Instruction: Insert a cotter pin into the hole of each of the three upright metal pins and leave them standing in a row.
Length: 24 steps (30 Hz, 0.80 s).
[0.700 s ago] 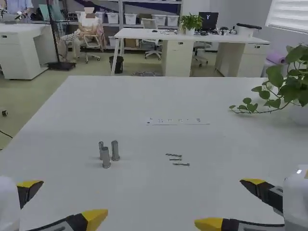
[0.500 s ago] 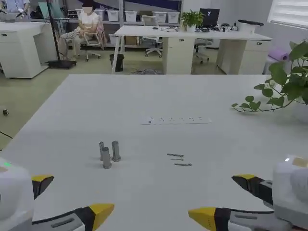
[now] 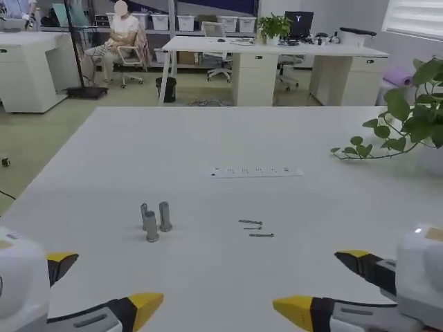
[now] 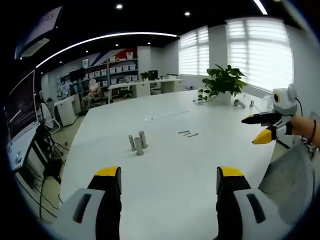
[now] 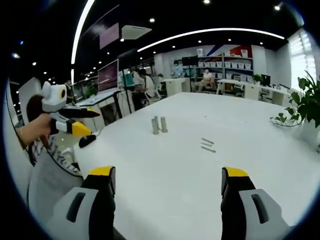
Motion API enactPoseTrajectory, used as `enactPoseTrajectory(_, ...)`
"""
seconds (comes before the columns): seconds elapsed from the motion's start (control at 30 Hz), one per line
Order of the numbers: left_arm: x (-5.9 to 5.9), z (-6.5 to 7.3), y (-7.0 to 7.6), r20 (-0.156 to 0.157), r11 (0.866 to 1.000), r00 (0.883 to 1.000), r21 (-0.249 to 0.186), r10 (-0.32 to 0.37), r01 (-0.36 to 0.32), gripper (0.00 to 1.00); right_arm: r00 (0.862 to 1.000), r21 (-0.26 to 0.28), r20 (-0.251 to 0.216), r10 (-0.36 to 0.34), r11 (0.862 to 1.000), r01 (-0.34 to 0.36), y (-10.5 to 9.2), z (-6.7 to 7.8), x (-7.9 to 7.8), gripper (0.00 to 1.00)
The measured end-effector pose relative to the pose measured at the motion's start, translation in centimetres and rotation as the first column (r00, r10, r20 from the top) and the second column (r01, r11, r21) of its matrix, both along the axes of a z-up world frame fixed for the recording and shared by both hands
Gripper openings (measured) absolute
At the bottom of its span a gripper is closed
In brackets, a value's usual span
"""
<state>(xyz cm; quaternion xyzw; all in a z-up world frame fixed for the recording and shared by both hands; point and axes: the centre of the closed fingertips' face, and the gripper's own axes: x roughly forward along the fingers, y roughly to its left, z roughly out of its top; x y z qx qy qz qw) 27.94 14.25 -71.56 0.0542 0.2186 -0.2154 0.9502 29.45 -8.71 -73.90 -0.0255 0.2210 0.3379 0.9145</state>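
The left hand-held gripper (image 3: 104,283) hovers low at the near left of the table (image 3: 228,138), its yellow-tipped jaws spread wide with nothing between them. Ahead of it three short metal pins (image 3: 154,221) stand upright in a tight cluster, close together or perhaps touching, not in a row. They look solid and stiff, probably heavy for their size but smooth and easy to topple; I would grip one low on the shank and square across it, leaving the cross-hole free, though the hole is too small to make out. To their right, well apart, three cotter pins (image 3: 255,229) lie flat on the bare top, roughly parallel. These are thin, light and springy, and lying flush they will be hard to pinch; I would take one across its middle or by the looped end so it does not flick away. Beyond them lies a pale strip (image 3: 256,171). The right hand-held gripper (image 3: 322,282) hangs at the near right, its jaws likewise parted and empty. The table is wide and clear all round, its edges far from the work; only the plant (image 3: 408,117) trails onto the far right side.
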Motion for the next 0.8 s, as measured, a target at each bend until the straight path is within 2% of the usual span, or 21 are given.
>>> enactPoseTrajectory(0.23,-0.13,-0.06,-0.18,-0.002,1.000,1.000,0.006,-0.012,0.012,0.78,1.000,-0.011,0.008,0.000,1.000,0.000,-0.11,0.03,-0.15,0.89)
enactPoseTrajectory(0.4,-0.25,-0.21,-0.38,-0.002,0.999,1.000,0.035,-0.028,0.028,0.79,1.000,-0.036,0.010,0.013,0.999,-0.012,0.01,-0.22,-0.41,0.91)
enactPoseTrajectory(0.53,-0.29,-0.28,-0.60,-0.008,0.999,0.999,0.024,-0.033,0.033,0.80,1.000,-0.038,0.017,0.017,0.999,-0.016,0.09,-0.15,-0.35,0.92)
enactPoseTrajectory(0.67,-0.28,-0.42,-0.74,-0.013,0.999,0.999,0.036,-0.041,0.041,0.81,0.999,-0.036,0.034,0.016,0.999,-0.014,0.16,0.11,-0.17,0.97)
enactPoseTrajectory(0.7,-0.22,-0.44,-0.74,-0.013,0.999,0.999,0.031,-0.042,0.042,0.81,0.999,-0.044,0.051,0.005,0.999,-0.002,0.01,0.26,0.07,0.99)
enactPoseTrajectory(0.8,-0.09,-0.11,-0.87,0.004,0.999,0.999,0.005,-0.041,0.041,0.82,0.998,-0.052,0.056,0.006,0.999,-0.003,-0.04,0.30,0.13,1.00)
